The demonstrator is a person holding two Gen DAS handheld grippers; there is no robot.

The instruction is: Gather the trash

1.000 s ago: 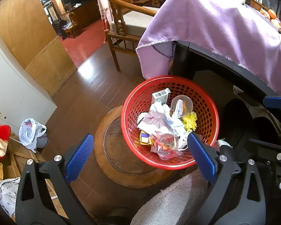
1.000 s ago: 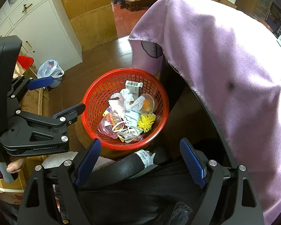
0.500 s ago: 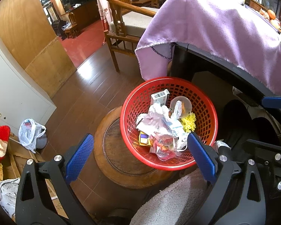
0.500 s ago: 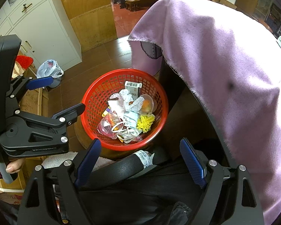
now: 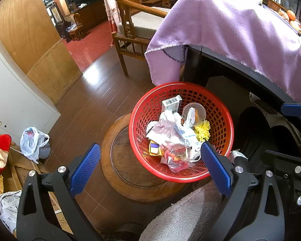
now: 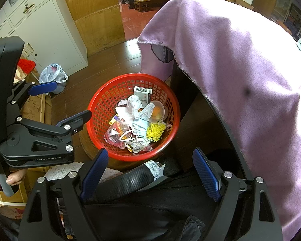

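Nothing moved | both claws gaping, empty | red basket [image 5: 226,120] holds trash [image 5: 170,132]

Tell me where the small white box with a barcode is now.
The small white box with a barcode leans at the far side inside the red plastic mesh basket, beside the round clear lid.

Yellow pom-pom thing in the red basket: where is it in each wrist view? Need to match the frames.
Left wrist: yellow pom-pom sits right of centre, inside the red basket, near its right wall, below the clear round lid.
Right wrist: yellow pom-pom sits near centre, low right in the red basket.
Shared landmark: the barcoded box at the basket's far side.
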